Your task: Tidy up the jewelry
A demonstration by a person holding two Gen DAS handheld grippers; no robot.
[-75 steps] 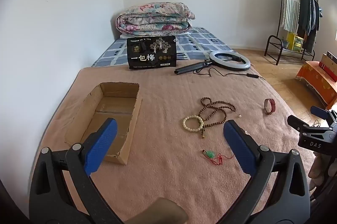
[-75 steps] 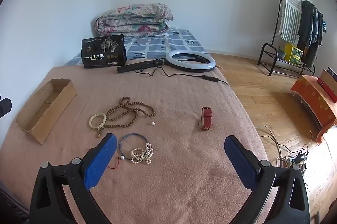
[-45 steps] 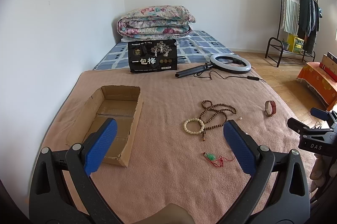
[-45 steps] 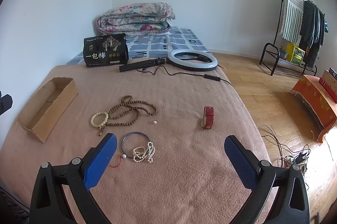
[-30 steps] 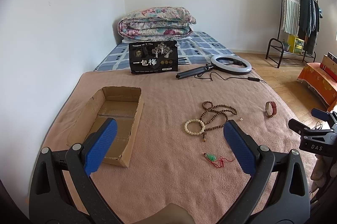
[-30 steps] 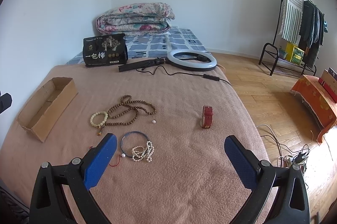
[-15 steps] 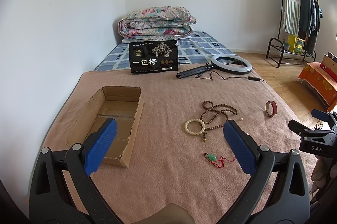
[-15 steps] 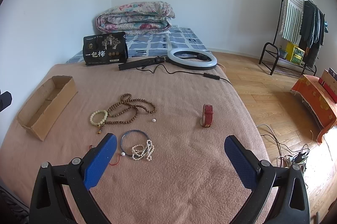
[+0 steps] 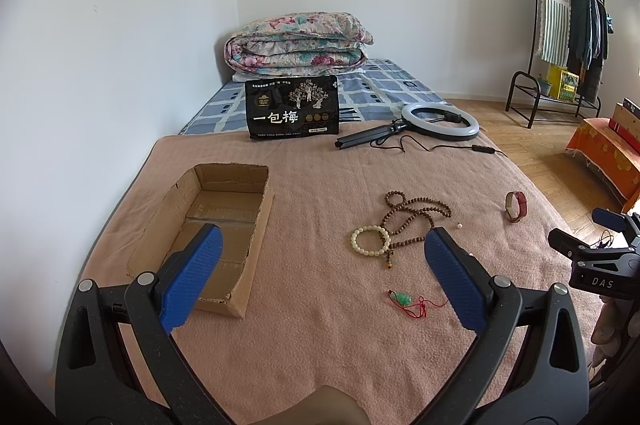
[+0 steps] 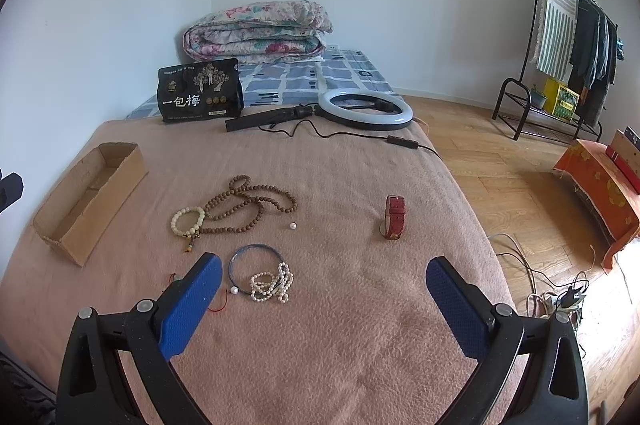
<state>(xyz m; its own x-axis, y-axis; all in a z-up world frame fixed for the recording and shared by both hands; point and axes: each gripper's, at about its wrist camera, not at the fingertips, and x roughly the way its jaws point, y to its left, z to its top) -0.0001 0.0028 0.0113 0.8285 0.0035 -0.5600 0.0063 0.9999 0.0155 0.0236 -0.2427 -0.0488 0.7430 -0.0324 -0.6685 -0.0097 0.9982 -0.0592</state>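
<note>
A: L gripper?
B: Fingers spread wide, holding nothing, above the pink blanket on the bed. Cardboard box sits behind the L finger, open top; the finger hides part of its inside. Cream bead bracelet and brown bead necklace lie between the fingers, further out, touching each other. Green pendant on red cord just inside the R finger, nearer the cam.
A: R gripper?
B: Same, fingers released, empty. Blue bangle and pearl strand just past the L finger tip, overlapping. Red watch stands on edge between the fingers, closer to the R one, well apart from the beads. One loose pearl near the necklace, another at the bangle's edge.
A: Anything else?
B: Beyond the jewelry: black snack bag upright, ring light w/ cord lying flat, folded floral quilt at the wall. Clothes rack off to the R on the wood floor.
</note>
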